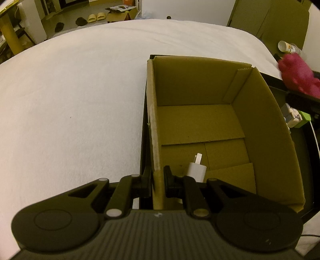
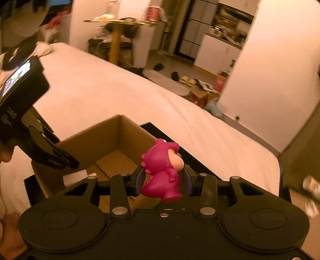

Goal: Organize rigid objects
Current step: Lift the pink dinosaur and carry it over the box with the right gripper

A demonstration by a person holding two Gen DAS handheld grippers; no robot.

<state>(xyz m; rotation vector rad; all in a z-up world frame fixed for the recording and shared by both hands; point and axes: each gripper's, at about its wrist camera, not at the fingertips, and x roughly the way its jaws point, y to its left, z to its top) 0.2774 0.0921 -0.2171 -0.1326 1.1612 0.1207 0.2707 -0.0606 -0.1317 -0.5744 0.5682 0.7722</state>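
Observation:
An open cardboard box (image 1: pixel 200 120) sits on a black tray (image 1: pixel 143 140) on the white bed. My left gripper (image 1: pixel 158 180) is shut on the box's near left wall (image 1: pixel 157 180). A white charger plug (image 1: pixel 197 170) lies on the box floor beside it. My right gripper (image 2: pixel 163 180) is shut on a magenta dinosuit toy figure (image 2: pixel 162 170) and holds it above the box's (image 2: pixel 112 148) right side. That toy also shows at the right edge of the left wrist view (image 1: pixel 298 78). The left gripper shows in the right wrist view (image 2: pixel 50 158).
The white bed (image 1: pixel 70 100) spreads to the left and beyond. Small toys (image 1: pixel 296 118) lie on the tray right of the box. A white cup (image 1: pixel 286 47) lies at the far right. Floor clutter, slippers (image 1: pixel 97 18) and cartons lie past the bed.

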